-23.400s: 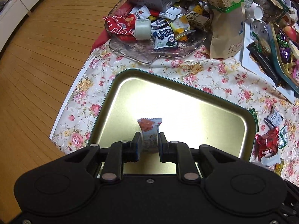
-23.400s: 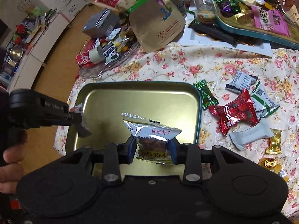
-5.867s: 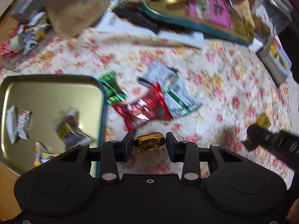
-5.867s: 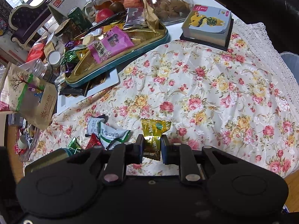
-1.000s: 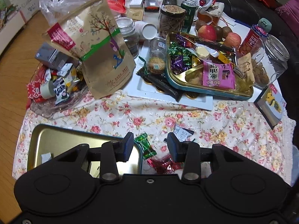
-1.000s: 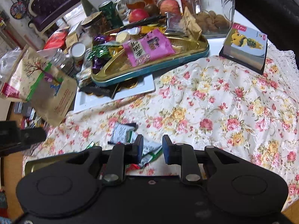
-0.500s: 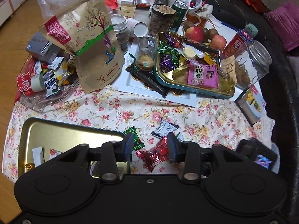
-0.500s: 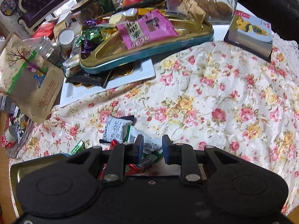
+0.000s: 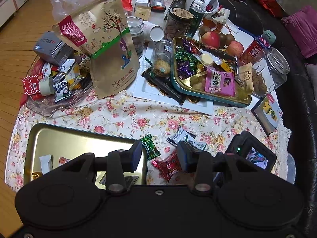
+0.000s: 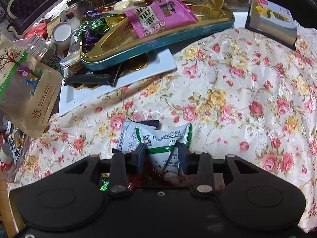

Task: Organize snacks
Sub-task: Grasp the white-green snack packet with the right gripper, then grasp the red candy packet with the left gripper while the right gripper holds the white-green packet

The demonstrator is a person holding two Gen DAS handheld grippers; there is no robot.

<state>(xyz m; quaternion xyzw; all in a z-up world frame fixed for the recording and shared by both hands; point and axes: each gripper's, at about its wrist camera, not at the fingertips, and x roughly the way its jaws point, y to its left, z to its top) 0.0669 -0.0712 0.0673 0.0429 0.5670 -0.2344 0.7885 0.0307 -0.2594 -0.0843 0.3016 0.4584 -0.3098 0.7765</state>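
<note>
The left gripper (image 9: 159, 156) is matte black plastic throughout: a broad housing with two shallow round discs pressed into its top, one on each side. Two jointed black arms rise from it, each pinned by a dull silver round rivet, and a small screw sits at the middle of the housing between those rivets. The fingers (image 9: 136, 155) end in flat dark blue-grey pads. The right gripper (image 10: 160, 155) has the same build, with the same discs, rivets, centre screw and bluish pads. From the left wrist view, its back carries a small black camera with a lit screen and a green light.
</note>
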